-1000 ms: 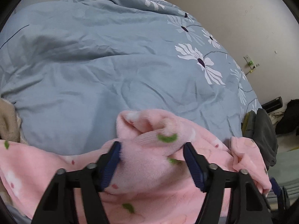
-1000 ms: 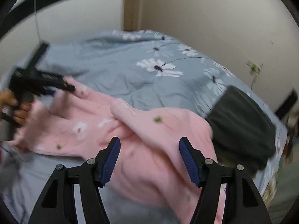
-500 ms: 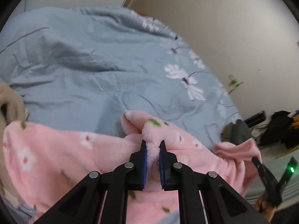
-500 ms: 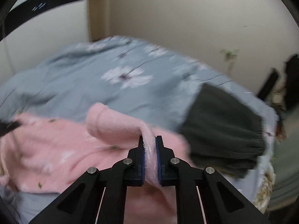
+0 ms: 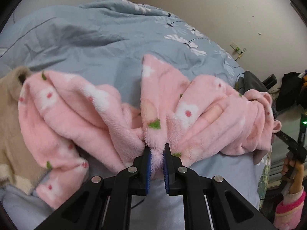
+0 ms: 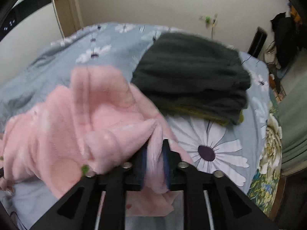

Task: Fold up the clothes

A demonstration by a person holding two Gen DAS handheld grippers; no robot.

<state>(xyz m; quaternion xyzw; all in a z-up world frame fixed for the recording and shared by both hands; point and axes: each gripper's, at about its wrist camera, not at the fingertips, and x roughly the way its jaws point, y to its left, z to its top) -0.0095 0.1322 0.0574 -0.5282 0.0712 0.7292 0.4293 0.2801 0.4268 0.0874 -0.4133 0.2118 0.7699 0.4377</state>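
Left tongs (image 5: pixel 156 164) and right tongs (image 6: pixel 155 164) each clench an edge of the fluffy pink flower-print garment (image 5: pixel 107 115). Its length sags left-to-right between them over the blue floral bed (image 5: pixel 86 44), bunched and unfolded. A folded dark grey garment (image 6: pixel 191 80) lies far right.

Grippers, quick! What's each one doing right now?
Left gripper: shut on the pink garment.
Right gripper: shut on the pink garment too.

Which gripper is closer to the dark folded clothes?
Right. The right gripper holds the pink garment just beside the dark folded clothes; the left gripper grips it farther along, away from them.
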